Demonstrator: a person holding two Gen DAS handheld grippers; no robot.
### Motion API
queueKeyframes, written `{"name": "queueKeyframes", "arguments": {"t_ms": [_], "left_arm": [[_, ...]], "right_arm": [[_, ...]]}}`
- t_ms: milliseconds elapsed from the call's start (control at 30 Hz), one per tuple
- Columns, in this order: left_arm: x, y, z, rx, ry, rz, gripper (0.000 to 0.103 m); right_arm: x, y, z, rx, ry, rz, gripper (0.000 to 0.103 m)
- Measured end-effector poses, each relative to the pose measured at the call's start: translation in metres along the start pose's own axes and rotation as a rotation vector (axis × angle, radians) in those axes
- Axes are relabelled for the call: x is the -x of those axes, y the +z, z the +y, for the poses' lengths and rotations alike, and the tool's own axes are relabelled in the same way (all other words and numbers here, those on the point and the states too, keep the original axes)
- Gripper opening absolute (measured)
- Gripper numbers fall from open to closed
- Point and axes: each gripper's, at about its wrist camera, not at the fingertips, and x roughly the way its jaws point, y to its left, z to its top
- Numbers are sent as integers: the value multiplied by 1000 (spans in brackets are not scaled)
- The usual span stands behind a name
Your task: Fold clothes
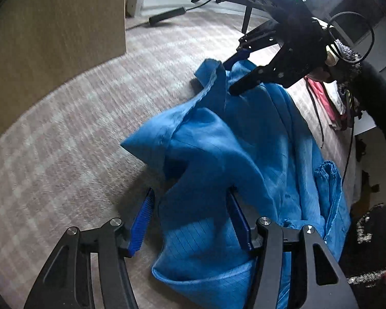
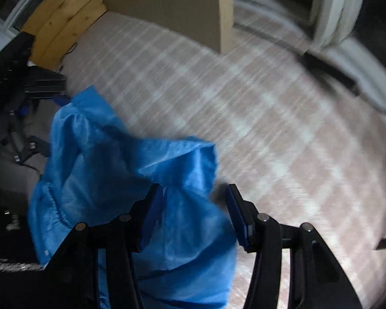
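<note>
A bright blue garment lies bunched on a pink and white checked cloth surface. My left gripper is open, its blue-padded fingers straddling the near part of the garment. In the left wrist view my right gripper is at the garment's far edge, by a raised corner, its jaws apart. In the right wrist view the right gripper is open, with the garment bunched between and below its fingers. The left gripper's black body shows at the garment's far left end.
A tan upright panel stands at the back left of the surface. A black cable and adapter lie at the far edge. Pink and dark clothes sit at the right. Wooden planks stand behind the panel.
</note>
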Motion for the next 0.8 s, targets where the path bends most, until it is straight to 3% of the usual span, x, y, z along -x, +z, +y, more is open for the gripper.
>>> {"name": "queueKeyframes", "arguments": {"t_ms": [67,100,133,167,267,433,500,567,633,700,767,800], "left_arm": [[-2,-1,2,18,-20,-12,47],[-1,-2,2,28,-18,-22,28],[3,-5,-1,31,-2,-40,17],[8,-8,-3,34,14,-57,4],[21,-17,-11,44,61,-110,3],[55,-33,-26,87,160,-235,1],[46,-30,-22,106,219,-235,1],[27,-23,-10,143,264,-199,1],[19,-20,-6,155,274,-183,0],[20,-20,-7,148,256,-184,0],[21,-19,-8,140,239,-184,2],[21,-19,-8,137,230,-184,3]], "right_arm": [[-2,-1,-3,-27,37,-22,44],[-2,-3,-4,-37,41,-35,35],[-2,-6,-3,-44,40,-48,16],[0,-11,3,-37,21,-72,9],[24,-27,22,-22,-28,-189,5],[84,-58,48,-43,-104,-479,4],[76,-58,48,-43,-213,-500,4],[44,-46,38,-56,-321,-389,5],[23,-34,25,-90,-365,-273,9],[28,-35,28,-112,-387,-251,15],[45,-38,42,-96,-426,-302,33],[39,-33,44,-90,-394,-293,53]]}}
